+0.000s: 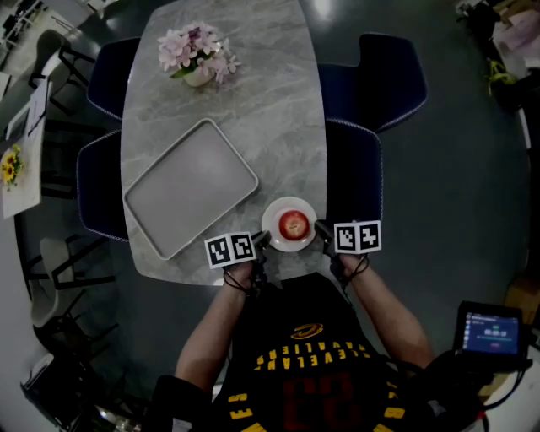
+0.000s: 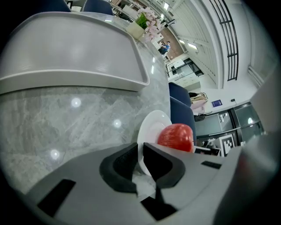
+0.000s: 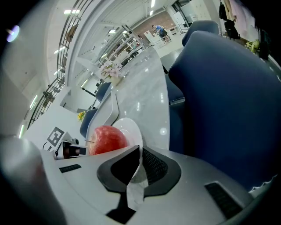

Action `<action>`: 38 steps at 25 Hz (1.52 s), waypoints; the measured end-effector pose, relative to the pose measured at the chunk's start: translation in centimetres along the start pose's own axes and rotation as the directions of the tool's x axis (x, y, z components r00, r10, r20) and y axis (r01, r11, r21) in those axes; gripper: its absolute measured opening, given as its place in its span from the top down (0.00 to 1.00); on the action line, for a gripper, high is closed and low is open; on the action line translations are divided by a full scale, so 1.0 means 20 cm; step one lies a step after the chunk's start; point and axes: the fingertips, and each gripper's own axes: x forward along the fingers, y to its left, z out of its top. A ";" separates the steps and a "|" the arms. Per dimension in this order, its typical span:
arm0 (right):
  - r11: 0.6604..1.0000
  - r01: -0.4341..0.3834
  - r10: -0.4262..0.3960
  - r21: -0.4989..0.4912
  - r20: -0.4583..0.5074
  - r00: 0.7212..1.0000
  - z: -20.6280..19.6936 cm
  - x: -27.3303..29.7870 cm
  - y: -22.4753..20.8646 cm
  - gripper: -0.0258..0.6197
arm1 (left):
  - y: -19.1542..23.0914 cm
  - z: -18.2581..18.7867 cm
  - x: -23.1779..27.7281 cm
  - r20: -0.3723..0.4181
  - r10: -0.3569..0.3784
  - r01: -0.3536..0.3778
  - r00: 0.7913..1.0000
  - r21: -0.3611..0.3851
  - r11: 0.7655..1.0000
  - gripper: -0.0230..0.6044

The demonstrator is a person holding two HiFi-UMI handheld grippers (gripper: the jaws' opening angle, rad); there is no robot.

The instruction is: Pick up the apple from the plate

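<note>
Grey marbled bench (image 1: 278,101) with three things on it
A pale rectangular tray (image 1: 191,187) lay aslant on the bench's left half. A white plate (image 1: 289,202) sat near the front edge, just right of the tray. A pot of pink flowers (image 1: 198,56) stood at the far end, well apart from both.

The setting is a staged dining corner inside a large, open commercial hall, more a showroom or test floor than a home. A marble-patterned table (image 1: 278,101) stands on a dark, bare floor (image 1: 456,194) with 4 dark blue chairs (image 1: 392,72) pushed in, a pot of pink flowers (image 1: 197,51) and a grey tray (image 1: 190,186) on top. Another table with yellow flowers (image 1: 10,164) sits at the left edge. The gripper views show a high ceiling with strip lights (image 3: 77,12), upper-level railings (image 2: 224,39) and distant shelving (image 3: 127,37). A lit screen (image 1: 491,331) glows nearby.
</note>
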 end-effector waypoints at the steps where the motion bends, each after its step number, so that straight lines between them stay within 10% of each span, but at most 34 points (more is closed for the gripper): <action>1: 1.000 0.000 0.000 0.001 -0.002 1.000 -0.01 0.01 0.00 0.91 | 0.01 -0.01 0.00 0.000 0.001 -0.001 1.000 -0.004 1.000 0.90; 38: 0.999 -0.023 0.024 0.036 -0.031 0.999 -0.04 0.11 -0.05 0.91 | 0.07 -0.02 0.06 -0.061 0.008 -0.007 0.998 0.029 1.000 0.89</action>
